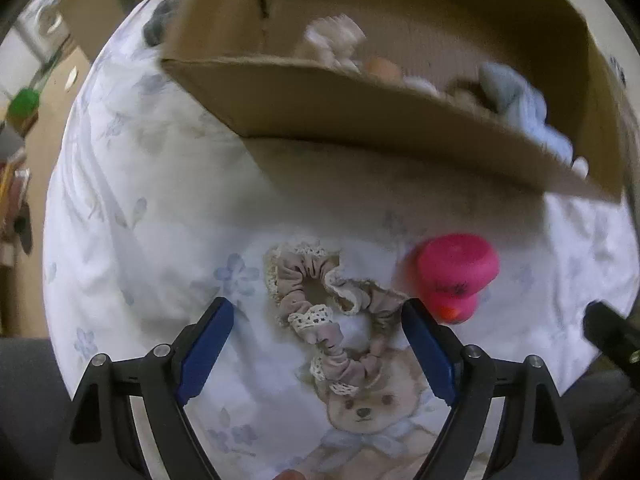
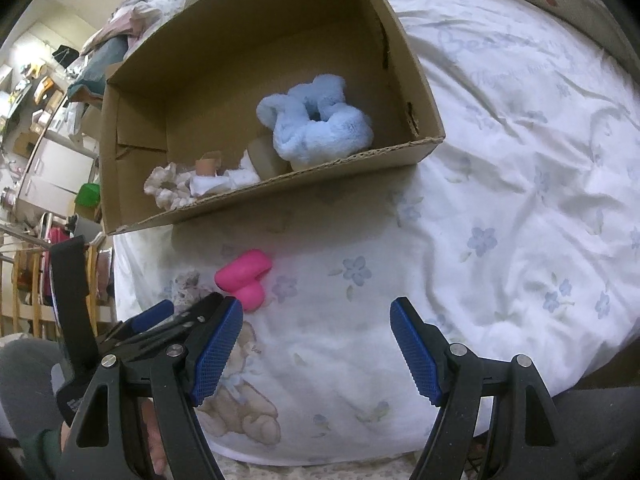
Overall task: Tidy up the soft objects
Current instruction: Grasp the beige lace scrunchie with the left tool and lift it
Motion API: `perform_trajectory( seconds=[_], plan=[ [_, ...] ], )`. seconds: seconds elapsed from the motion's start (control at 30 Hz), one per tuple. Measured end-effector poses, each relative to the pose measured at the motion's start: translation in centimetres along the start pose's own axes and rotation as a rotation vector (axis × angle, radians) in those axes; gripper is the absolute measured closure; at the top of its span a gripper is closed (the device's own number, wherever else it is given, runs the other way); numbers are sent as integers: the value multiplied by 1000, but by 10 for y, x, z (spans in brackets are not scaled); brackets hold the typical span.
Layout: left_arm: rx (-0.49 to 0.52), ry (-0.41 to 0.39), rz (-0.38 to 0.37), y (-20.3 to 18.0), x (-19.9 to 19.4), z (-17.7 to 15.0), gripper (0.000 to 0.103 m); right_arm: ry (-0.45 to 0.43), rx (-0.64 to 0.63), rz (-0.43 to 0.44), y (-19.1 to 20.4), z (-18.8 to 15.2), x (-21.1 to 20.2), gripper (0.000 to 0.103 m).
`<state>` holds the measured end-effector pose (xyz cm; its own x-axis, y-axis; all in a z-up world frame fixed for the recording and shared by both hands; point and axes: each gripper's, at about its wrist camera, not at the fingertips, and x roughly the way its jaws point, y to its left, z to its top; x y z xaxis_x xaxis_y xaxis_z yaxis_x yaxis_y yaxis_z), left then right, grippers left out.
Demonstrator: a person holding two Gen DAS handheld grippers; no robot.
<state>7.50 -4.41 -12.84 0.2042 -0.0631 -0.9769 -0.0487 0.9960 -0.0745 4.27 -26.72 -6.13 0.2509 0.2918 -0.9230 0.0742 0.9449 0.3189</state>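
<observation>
Now | left tool (image 1: pixel 316 320) released, straddling scrunchie (image 1: pixel 328 320) | right tool (image 2: pixel 316 320) released above bare bedsheet (image 2: pixel 500 200)

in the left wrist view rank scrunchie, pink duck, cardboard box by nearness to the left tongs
1. Beige scrunchie: lying between the open left tongs.
2. Pink duck: just right of the right finger.
3. Cardboard box: beyond, at the top.

Beige lace-trimmed scrunchie (image 1: pixel 328 312), pink duck (image 1: pixel 456 276), blue-flowered bedsheet (image 1: pixel 160 240)
</observation>
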Motion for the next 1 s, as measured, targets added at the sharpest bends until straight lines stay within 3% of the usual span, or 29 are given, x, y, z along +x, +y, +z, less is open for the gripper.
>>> perform_trajectory(
  seconds=[0.1, 0.2, 0.3, 0.43, 0.47, 0.63, 0.73, 1.0],
  plan=[
    [32, -7, 21, -7, 4, -2, 19, 9, -3, 8, 2, 1, 3, 23],
    [36, -13, 25, -10, 4, -2, 26, 12, -15, 9, 6, 2, 5, 23],
    [23, -30, 37, -6, -1, -3, 49, 11, -30, 8, 10, 1, 5, 23],
    [-7, -35, 48, 4, -3, 1, 86, 16, -39, 6, 11, 1, 6, 23],
    [-10, -35, 54, 6, -5, 1, 91, 16, -38, 7, 11, 1, 6, 23],
    [-21, -61, 99, 17, -21, 2, 95, 10, -25, 23, 9, 1, 3, 23],
    [-25, -49, 44, 17, -45, 6, 95, -4, -24, 48, 9, 2, -2, 23],
    [59, -95, -13, 31, -131, 21, 95, -2, -51, 63, 16, 2, -2, 23]
  ],
)
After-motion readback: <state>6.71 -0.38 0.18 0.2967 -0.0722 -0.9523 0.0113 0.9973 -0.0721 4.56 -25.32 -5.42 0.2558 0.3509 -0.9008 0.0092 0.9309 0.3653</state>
